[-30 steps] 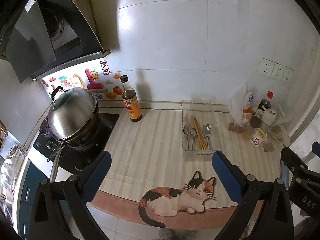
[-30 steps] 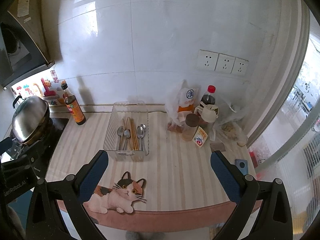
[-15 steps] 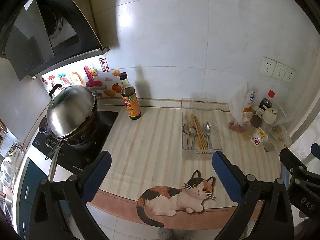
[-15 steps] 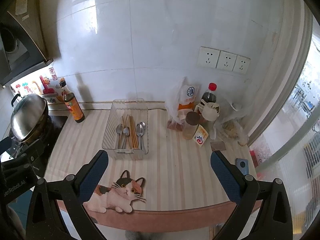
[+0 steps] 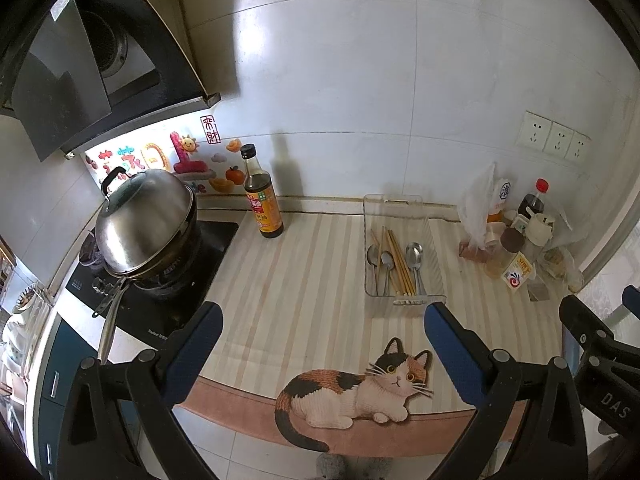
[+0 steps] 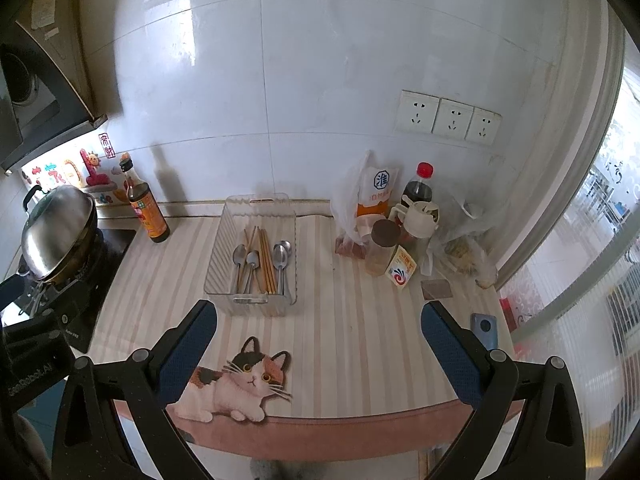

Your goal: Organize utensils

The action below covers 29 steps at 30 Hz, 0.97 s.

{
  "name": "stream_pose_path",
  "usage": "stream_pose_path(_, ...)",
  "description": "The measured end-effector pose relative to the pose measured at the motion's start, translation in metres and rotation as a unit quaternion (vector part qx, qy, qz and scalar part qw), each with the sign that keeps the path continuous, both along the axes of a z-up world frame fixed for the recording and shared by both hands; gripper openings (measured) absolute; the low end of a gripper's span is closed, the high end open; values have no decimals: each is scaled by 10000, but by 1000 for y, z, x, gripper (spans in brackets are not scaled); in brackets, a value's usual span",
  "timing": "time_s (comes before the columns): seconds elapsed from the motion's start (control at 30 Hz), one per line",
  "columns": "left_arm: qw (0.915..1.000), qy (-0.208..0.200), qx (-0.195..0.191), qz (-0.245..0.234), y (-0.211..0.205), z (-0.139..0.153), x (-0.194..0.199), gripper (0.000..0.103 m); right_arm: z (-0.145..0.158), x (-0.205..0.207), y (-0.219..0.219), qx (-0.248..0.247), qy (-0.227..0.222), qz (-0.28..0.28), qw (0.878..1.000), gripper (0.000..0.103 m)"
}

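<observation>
A clear plastic basket [image 5: 436,264] [image 6: 224,248] stands on the striped counter mat. Inside lie three metal spoons [image 5: 414,254] [image 6: 280,256] and a bundle of wooden chopsticks [image 5: 396,262] [image 6: 265,258], handles toward me. My left gripper [image 5: 322,340] hangs open above the counter's front edge, left of and nearer than the basket, holding nothing. My right gripper [image 6: 318,338] is open too, empty, in front of and right of the basket. The right gripper's body shows at the left view's right edge.
A soy sauce bottle [image 5: 262,200] [image 6: 146,208] stands by the wall. A lidded steel wok [image 5: 146,222] [image 6: 56,236] sits on the stove at left. Bottles, jars and bags [image 6: 400,224] crowd the back right. A phone [image 6: 484,328] lies near the right edge. A cat picture [image 6: 240,384] marks the mat's front.
Both views have drifted back and slightly up, so the counter looks a little smaller. The utensils and basket have not moved, and both grippers stay open.
</observation>
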<state>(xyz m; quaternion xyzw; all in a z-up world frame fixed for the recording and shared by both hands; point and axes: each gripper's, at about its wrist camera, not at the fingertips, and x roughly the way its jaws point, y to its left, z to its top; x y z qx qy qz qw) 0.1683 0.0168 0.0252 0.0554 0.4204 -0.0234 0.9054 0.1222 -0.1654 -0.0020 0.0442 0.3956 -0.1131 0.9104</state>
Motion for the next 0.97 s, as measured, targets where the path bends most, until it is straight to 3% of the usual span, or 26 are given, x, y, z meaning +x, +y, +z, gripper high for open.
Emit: stream_pose_path(0.97,10000,-12,-15,-9,4,4,-6,103,0,-6,2,8,-13,-10,10000,103)
